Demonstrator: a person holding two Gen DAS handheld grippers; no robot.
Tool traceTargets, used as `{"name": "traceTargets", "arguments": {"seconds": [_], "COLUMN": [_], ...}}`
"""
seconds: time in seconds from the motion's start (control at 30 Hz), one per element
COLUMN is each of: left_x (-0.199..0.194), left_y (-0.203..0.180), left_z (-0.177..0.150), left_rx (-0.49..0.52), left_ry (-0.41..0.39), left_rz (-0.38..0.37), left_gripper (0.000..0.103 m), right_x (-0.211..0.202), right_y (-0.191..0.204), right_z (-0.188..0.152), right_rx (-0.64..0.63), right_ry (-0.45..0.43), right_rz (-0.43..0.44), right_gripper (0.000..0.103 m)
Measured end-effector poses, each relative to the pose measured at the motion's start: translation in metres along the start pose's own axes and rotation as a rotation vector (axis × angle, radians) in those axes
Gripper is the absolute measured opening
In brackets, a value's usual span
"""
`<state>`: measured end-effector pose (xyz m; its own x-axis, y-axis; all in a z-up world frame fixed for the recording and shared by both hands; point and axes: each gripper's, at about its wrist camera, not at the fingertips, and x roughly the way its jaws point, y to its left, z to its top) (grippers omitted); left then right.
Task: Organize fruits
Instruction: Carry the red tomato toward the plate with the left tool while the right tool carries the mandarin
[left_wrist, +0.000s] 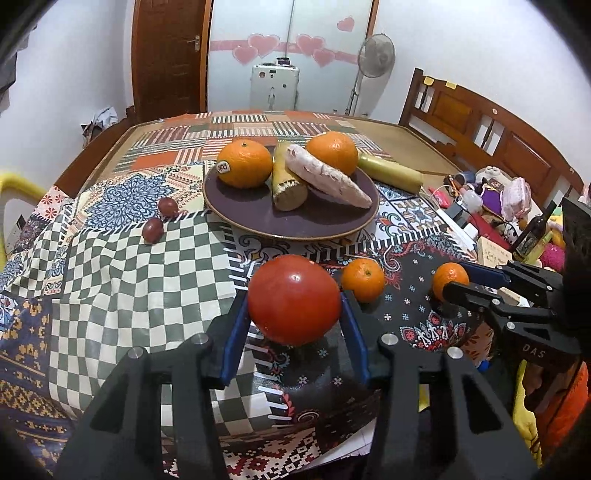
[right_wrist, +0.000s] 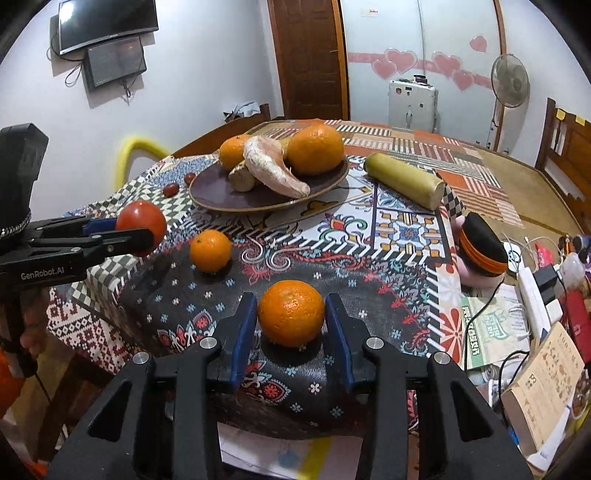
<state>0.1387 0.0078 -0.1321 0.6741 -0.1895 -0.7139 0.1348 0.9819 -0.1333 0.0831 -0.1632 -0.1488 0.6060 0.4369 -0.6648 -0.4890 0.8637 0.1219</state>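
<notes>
Left tongs (left_wrist: 294, 310) clamp glossy round tomato (left_wrist: 294, 300); right tongs (right_wrist: 291, 317) grip dimpled mandarin (right_wrist: 291, 313).

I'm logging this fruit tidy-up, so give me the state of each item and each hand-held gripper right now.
Left hand-held gripper: shut on the round red tomato, lifted off the cloth.
Right hand-held gripper: fingers flank a small orange mandarin on the cloth; grip unclear.
Second small mandarin: loose on the cloth.
Dark round plate: loaded with two oranges and two roots.
Two red jujubes: loose beside the plate.
</notes>
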Motion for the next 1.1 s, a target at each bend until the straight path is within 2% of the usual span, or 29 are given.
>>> {"name": "traceTargets", "arguments": {"seconds": [0.57, 1.1], "left_x": [-0.02, 0.024], "left_y": [0.015, 0.034], "left_z": [0.036, 0.069], "left_rx": [0.0, 0.009], "left_ry": [-0.113, -0.117], "left_rz": [0.037, 0.037], "left_gripper": [0.048, 0.048], "right_x": [0.003, 0.046], "right_y": [-0.007, -0.017], "right_z": [0.048, 0.082], "right_rx": [0.004, -0.011], "right_ry": [-0.112, -0.128], "right_rz": [0.005, 0.008], "right_gripper": [0.035, 0.035]}}
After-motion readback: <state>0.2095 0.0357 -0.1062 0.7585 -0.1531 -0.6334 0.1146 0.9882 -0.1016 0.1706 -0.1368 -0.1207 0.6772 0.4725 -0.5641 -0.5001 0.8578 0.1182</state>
